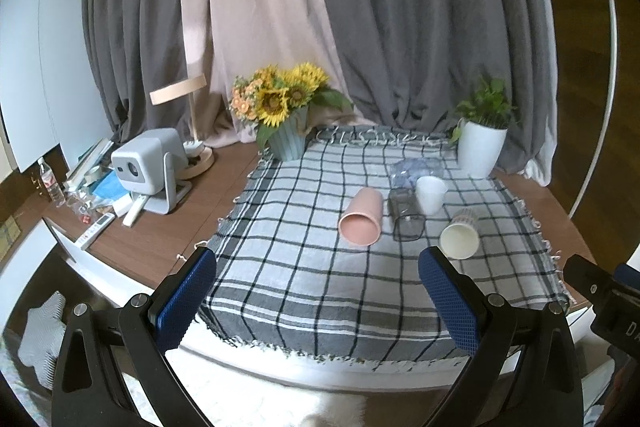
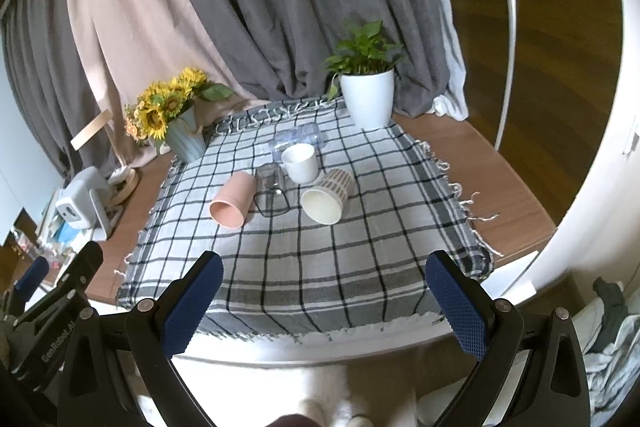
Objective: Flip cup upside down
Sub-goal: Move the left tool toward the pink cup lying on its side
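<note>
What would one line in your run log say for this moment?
stage: before reach | left gripper: open, empty | right gripper: open, empty | pink cup: on its side | white cup: upright | flipped: none

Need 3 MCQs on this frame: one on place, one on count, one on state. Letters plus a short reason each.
1. Where is the pink cup relative to the clear glass, seen from the grippers?
A. on its left
B. on its right
C. stacked inside it

2. How many cups lie on their sides on the checked cloth, not counting the crumpled clear plastic at the back?
A. one
B. three
C. five

3. What state is the white cup in?
A. upside down
B. on its side
C. upright, mouth up

Answers:
1. A: pink lies left of the glass in both views.
2. B: the pink cup, the clear glass and the patterned cup all lie with mouths toward the cameras.
3. C: its open rim faces up.
</note>
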`<action>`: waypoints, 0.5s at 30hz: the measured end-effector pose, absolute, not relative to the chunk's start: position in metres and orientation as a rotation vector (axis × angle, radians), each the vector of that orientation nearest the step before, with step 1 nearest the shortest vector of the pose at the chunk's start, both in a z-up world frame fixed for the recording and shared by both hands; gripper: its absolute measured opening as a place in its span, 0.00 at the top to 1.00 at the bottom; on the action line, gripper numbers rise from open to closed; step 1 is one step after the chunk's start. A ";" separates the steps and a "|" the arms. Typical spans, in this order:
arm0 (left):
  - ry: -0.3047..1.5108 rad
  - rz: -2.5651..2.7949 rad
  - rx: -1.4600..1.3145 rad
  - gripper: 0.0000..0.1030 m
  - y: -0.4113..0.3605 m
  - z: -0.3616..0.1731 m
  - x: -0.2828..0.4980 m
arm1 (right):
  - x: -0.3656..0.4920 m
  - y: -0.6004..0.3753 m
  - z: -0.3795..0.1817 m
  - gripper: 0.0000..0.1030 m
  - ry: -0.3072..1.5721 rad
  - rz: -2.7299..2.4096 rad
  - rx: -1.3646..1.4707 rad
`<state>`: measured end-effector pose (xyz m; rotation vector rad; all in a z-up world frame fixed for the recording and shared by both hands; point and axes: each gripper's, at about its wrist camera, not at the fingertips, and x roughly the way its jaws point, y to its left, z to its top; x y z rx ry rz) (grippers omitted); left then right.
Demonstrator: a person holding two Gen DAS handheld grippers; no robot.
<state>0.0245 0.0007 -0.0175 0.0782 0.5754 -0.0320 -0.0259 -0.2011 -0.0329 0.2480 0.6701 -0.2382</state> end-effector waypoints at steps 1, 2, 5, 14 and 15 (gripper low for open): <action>0.584 -0.028 0.079 0.00 0.003 -0.019 0.030 | -0.019 -0.204 -0.034 0.01 0.681 -0.232 0.251; 0.594 -0.023 0.081 0.00 0.005 -0.021 0.036 | -0.013 -0.205 -0.036 0.01 0.691 -0.227 0.253; 0.624 -0.020 0.080 0.00 0.014 -0.028 0.056 | 0.007 -0.197 -0.042 0.01 0.720 -0.209 0.254; 0.703 -0.069 0.138 0.00 0.046 -0.049 0.144 | 0.087 -0.161 -0.059 0.01 0.758 -0.173 0.264; 0.707 -0.074 0.147 0.00 0.051 -0.051 0.156 | 0.097 -0.156 -0.059 0.01 0.759 -0.169 0.266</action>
